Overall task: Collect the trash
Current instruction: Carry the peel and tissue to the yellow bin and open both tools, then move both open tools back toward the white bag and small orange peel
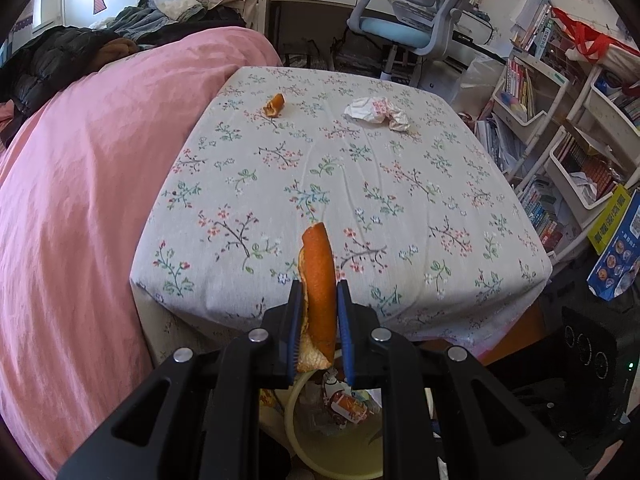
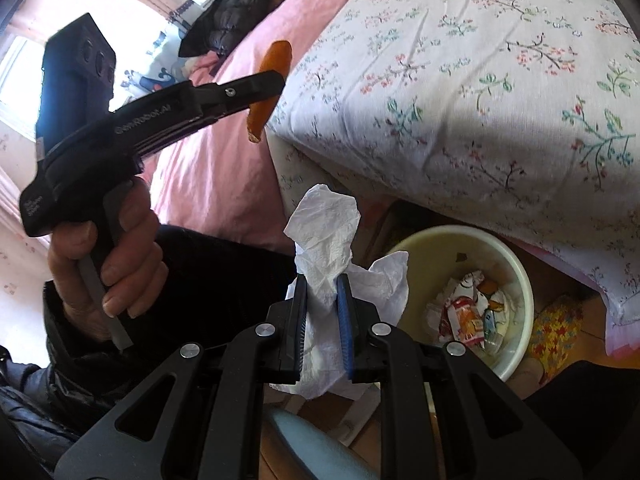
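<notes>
My left gripper [image 1: 319,286] is shut on a long strip of orange peel [image 1: 318,280], held upright near the front edge of the floral-cloth table [image 1: 360,184]. In the right wrist view the same left gripper [image 2: 276,78] shows from the side with the peel [image 2: 272,60] in it, a hand around its handle. My right gripper [image 2: 322,280] is shut on a crumpled white tissue [image 2: 324,232], just left of the pale yellow bin [image 2: 516,272] on the floor. The bin [image 1: 296,412] also lies under the left gripper. A small orange peel [image 1: 274,105] and a crumpled wrapper [image 1: 376,113] lie at the table's far end.
A pink bedspread [image 1: 80,184] borders the table on the left. Shelves of books [image 1: 560,128] stand to the right and a blue chair [image 1: 404,20] behind. The bin holds several wrappers [image 2: 468,312]. A black device [image 1: 592,352] sits low on the right.
</notes>
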Demonstrator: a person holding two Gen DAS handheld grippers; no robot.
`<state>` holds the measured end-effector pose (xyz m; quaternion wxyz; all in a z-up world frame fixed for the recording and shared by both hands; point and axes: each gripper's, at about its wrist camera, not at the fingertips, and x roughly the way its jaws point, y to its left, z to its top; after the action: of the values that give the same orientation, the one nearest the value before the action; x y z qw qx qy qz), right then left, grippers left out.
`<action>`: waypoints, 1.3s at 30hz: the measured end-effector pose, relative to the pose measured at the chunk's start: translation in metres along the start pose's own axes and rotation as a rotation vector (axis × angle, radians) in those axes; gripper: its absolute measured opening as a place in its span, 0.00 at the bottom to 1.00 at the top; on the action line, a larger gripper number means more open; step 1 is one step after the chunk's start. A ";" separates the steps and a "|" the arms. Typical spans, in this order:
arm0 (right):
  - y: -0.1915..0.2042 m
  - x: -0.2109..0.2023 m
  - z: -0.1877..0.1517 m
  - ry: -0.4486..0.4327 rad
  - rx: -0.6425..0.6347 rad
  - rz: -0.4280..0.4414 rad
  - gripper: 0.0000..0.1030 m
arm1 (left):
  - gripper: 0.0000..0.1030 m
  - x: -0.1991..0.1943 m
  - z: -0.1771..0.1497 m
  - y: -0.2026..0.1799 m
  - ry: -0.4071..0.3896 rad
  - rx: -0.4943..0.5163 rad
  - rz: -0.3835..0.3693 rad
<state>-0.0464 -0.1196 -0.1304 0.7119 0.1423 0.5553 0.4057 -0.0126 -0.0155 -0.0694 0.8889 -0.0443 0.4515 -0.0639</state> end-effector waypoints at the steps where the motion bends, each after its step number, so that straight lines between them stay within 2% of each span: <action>1: -0.001 0.001 -0.001 0.009 0.002 -0.013 0.14 | 0.17 0.000 -0.003 -0.001 0.004 0.002 -0.001; 4: -0.005 0.004 -0.004 0.025 0.024 -0.061 0.21 | 0.17 0.000 -0.011 -0.006 0.025 0.010 -0.003; 9: -0.019 -0.005 -0.002 -0.013 0.081 -0.124 0.42 | 0.17 0.005 -0.033 -0.017 0.103 0.007 -0.042; 12: -0.025 -0.012 -0.002 -0.054 0.106 -0.171 0.47 | 0.18 0.012 -0.053 -0.026 0.189 -0.006 -0.078; 14: -0.029 -0.018 -0.001 -0.087 0.127 -0.188 0.49 | 0.18 0.014 -0.064 -0.032 0.217 0.005 -0.068; 15: -0.032 -0.021 0.000 -0.107 0.139 -0.201 0.51 | 0.21 0.014 -0.067 -0.034 0.222 0.013 -0.065; 16: -0.034 -0.026 0.000 -0.131 0.152 -0.216 0.52 | 0.35 0.013 -0.069 -0.036 0.222 0.023 -0.057; 18: -0.037 -0.031 0.000 -0.167 0.165 -0.231 0.53 | 0.52 0.008 -0.068 -0.037 0.189 0.028 -0.030; 24: -0.033 -0.028 -0.002 -0.172 0.126 -0.289 0.56 | 0.60 -0.001 -0.059 -0.025 0.105 -0.023 0.020; 28: -0.023 -0.020 -0.003 -0.163 0.065 -0.335 0.59 | 0.70 -0.014 -0.052 -0.009 0.011 -0.112 0.042; 34: -0.017 -0.011 -0.003 -0.145 0.022 -0.365 0.59 | 0.72 -0.020 -0.046 0.009 -0.049 -0.227 0.044; 39: 0.003 -0.025 0.001 -0.217 -0.065 -0.396 0.59 | 0.73 -0.029 -0.035 0.012 -0.124 -0.238 0.064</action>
<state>-0.0485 -0.1356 -0.1111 0.8374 0.0502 0.4793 0.2579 -0.0567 0.0004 -0.0681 0.9052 -0.1387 0.4012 0.0214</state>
